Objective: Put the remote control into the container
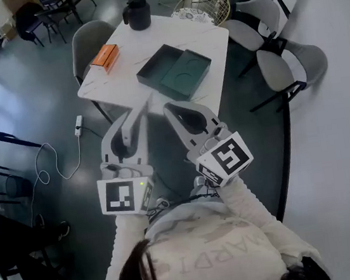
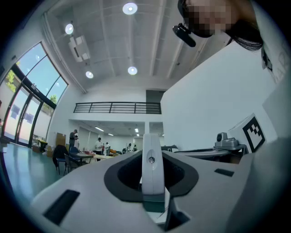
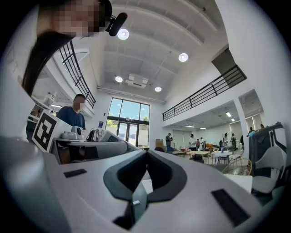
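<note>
A white marble-look table (image 1: 210,39) stands ahead in the head view. On it lies a dark green container (image 1: 160,66), open, with its second half (image 1: 187,75) beside it to the right. An orange oblong box (image 1: 105,57) rests near the table's left edge. I cannot make out a remote control. My left gripper (image 1: 145,101) and right gripper (image 1: 167,108) hover side by side in front of the table's near edge, short of the container. Both have their jaws together and hold nothing. The left gripper view (image 2: 151,136) and right gripper view (image 3: 146,153) look out over the room.
A black jug (image 1: 137,13) stands at the table's far edge. A grey chair (image 1: 88,42) is at the table's left, two pale chairs (image 1: 293,66) at its right, a wire chair (image 1: 205,4) behind. A power strip (image 1: 78,124) and cable lie on the floor.
</note>
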Demonstrator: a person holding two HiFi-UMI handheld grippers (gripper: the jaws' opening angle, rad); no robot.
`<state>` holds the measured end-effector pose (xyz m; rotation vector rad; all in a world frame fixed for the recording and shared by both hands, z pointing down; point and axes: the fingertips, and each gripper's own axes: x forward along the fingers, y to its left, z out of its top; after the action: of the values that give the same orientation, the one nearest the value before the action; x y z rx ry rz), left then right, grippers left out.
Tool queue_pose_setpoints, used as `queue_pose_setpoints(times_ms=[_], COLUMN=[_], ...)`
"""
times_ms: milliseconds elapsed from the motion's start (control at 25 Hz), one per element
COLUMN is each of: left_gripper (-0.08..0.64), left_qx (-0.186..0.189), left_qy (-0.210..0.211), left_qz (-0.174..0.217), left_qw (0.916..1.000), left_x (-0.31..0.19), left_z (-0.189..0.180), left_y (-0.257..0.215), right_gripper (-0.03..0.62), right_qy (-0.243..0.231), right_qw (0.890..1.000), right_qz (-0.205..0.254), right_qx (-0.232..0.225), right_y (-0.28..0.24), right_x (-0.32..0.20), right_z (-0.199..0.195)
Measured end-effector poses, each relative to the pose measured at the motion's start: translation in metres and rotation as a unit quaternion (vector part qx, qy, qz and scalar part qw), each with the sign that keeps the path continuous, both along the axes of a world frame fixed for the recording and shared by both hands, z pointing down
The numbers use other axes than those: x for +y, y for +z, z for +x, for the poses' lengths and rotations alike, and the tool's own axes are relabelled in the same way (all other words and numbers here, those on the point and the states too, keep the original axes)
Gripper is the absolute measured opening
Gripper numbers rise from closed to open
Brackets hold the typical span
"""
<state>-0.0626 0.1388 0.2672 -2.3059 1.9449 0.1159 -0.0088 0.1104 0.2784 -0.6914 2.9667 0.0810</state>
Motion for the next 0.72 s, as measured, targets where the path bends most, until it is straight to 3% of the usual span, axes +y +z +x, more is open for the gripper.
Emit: queue_pose_setpoints(times_ms=[720], left_gripper=[0.086], left_qx=[-0.002], left_qy=[-0.003], left_qz=[-0.001], left_qw=[1.0], left_x=[-0.0035], left_z=[-0.0043], left_y=[0.0037], right_gripper=[0.017], right_qy=[-0.005], right_qw=[1.0], right_qz=[-0.008], right_qx=[-0.004], right_y=[0.004], right_x=[-0.0024], right_z=[-0.0038])
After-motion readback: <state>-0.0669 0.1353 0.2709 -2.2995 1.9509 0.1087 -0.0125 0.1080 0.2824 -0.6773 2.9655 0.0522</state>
